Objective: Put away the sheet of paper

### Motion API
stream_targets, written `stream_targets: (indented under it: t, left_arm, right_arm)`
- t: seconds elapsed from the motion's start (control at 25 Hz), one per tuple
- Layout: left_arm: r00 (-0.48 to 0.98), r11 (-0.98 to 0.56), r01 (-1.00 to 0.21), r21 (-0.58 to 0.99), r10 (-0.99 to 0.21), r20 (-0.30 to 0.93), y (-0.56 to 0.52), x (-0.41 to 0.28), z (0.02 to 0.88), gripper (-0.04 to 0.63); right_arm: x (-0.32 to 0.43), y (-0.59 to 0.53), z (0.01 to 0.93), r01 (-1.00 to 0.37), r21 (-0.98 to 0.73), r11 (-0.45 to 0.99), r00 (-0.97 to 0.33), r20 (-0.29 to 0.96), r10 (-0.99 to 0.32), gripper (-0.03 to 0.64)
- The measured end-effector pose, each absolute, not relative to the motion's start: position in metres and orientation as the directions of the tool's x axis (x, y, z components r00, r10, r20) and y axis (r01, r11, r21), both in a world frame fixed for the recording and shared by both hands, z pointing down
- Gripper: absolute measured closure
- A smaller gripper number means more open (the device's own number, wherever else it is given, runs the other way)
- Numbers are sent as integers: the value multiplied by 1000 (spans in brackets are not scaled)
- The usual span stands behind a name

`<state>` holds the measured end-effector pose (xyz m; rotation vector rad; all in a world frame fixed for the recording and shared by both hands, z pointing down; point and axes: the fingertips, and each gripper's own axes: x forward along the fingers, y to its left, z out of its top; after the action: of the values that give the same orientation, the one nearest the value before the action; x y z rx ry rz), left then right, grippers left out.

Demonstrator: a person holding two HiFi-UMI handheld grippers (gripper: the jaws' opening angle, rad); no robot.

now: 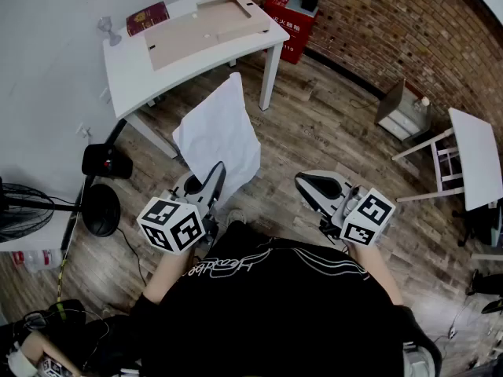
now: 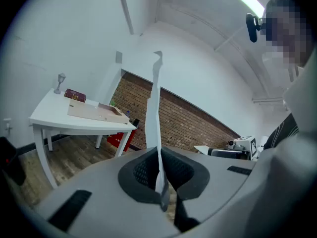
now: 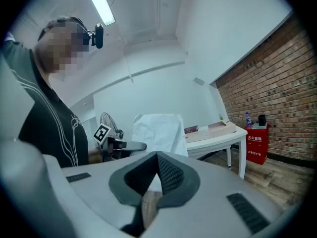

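Observation:
A crumpled white sheet of paper (image 1: 220, 136) stands up in the air over the wooden floor, in front of the white table (image 1: 126, 73). My left gripper (image 1: 214, 176) is shut on its lower edge. In the left gripper view the paper (image 2: 156, 103) rises edge-on from between the closed pads of the left gripper (image 2: 160, 157). My right gripper (image 1: 303, 181) is to the right of the sheet, apart from it, shut with nothing in it. The right gripper view shows its pads meeting at the right gripper (image 3: 157, 156), with the paper (image 3: 159, 133) and left gripper (image 3: 130, 146) beyond.
On the table lie a flat cardboard tray (image 1: 206, 23), a dark red book (image 1: 148, 17) and a small glass ornament (image 1: 107, 28). A red cabinet (image 1: 289, 19) stands by the brick wall. A black fan (image 1: 99, 207) is at left, and a second white table (image 1: 476, 160) at right.

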<state>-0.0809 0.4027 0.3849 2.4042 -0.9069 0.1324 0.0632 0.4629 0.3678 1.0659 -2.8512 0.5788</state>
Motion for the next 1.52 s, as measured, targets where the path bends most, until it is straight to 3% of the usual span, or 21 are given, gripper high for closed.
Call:
stream_targets:
  t: [0.8, 1.2, 1.52]
  left_arm:
    - [796, -643, -602, 474, -536, 283, 266, -164, 393, 565]
    - [789, -615, -609, 501, -537, 299, 232, -159, 406, 565]
    - [750, -561, -651, 511, -579, 320, 160, -153, 408, 565]
  right_arm:
    - [-24, 325, 369, -704, -284, 651, -707, 185, -683, 612]
    - [-11, 299, 383, -701, -321, 637, -707, 192, -681, 613]
    - [7, 215, 391, -661, -349, 664, -744, 193, -640, 612]
